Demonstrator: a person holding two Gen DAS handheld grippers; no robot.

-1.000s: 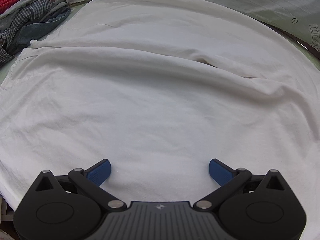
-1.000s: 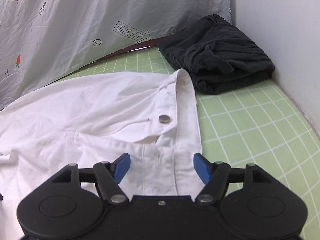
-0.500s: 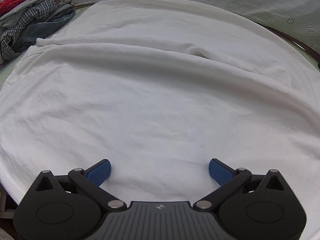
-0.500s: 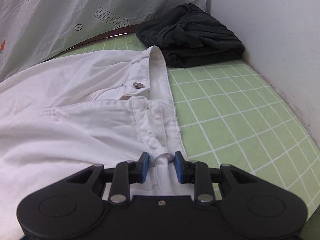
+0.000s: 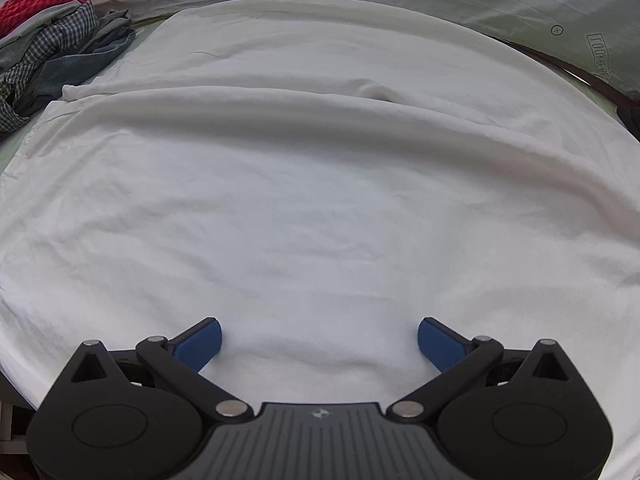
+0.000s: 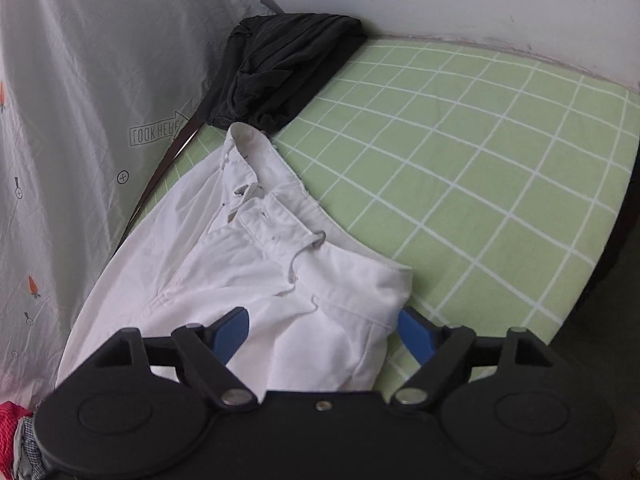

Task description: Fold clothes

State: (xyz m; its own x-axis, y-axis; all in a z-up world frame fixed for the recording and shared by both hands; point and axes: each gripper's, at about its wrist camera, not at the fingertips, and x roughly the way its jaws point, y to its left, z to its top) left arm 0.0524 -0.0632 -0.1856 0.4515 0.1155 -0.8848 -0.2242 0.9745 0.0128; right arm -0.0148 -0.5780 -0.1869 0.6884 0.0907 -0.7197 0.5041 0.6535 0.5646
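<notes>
White trousers (image 5: 320, 184) are lying spread across the green checked bed (image 6: 472, 168), waistband (image 6: 280, 216) pointing toward the far black garment (image 6: 280, 68). The left claw (image 5: 319, 338) is hovering level over the trouser legs, fingers wide apart. The right claw (image 6: 322, 332), fingers apart, is straddling the near waistband corner, tilted downward.

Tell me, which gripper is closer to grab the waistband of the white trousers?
Right. The right gripper hangs open right at the white trousers' buttoned waistband. The left gripper sees only plain white cloth.
</notes>
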